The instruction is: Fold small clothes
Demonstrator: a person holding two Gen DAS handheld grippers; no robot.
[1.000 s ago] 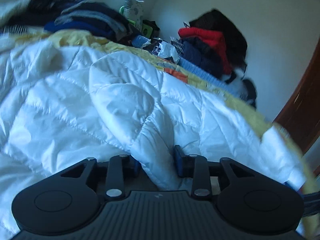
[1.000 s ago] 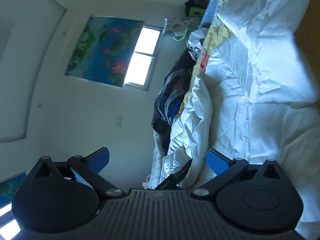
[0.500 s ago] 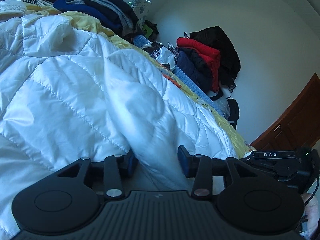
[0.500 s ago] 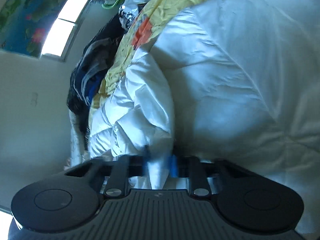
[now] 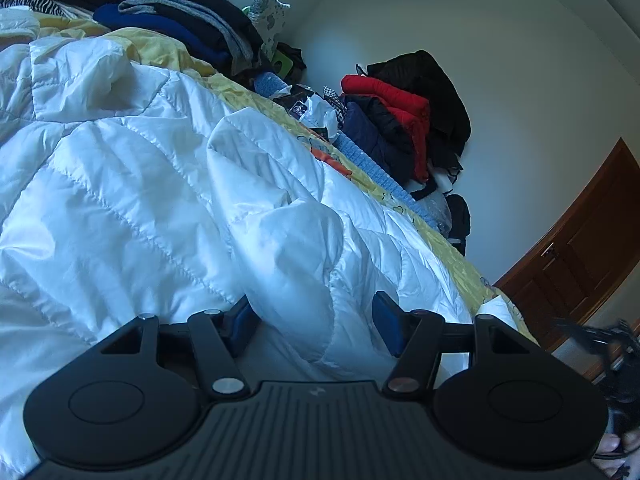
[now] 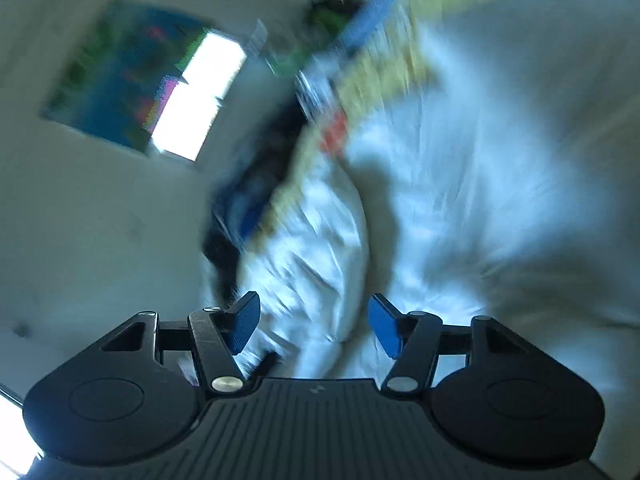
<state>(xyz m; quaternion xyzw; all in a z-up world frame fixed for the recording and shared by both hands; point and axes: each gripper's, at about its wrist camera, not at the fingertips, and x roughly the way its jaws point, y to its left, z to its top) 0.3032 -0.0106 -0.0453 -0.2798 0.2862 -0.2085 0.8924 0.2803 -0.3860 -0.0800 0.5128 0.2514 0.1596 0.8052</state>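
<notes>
A white quilted puffer jacket (image 5: 132,184) lies spread on the bed. One puffy fold of it (image 5: 296,264) runs down between the fingers of my left gripper (image 5: 314,326), whose jaws stand open around it without pinching. In the right wrist view, which is motion-blurred, the same jacket (image 6: 480,184) fills the right side. A bunched white fold (image 6: 320,272) sits between the open blue pads of my right gripper (image 6: 314,328).
A yellow patterned bedsheet (image 5: 448,236) lies under the jacket. Piles of dark clothes (image 5: 180,12) and a red and black jacket heap (image 5: 404,112) line the far side. A wooden door (image 5: 580,252) stands at right. A window and a blue picture (image 6: 120,76) hang on the wall.
Both grippers have opened: the left was shut on the jacket fold, the right was shut on it half a second ago. The right gripper is swinging fast, blurring its view.
</notes>
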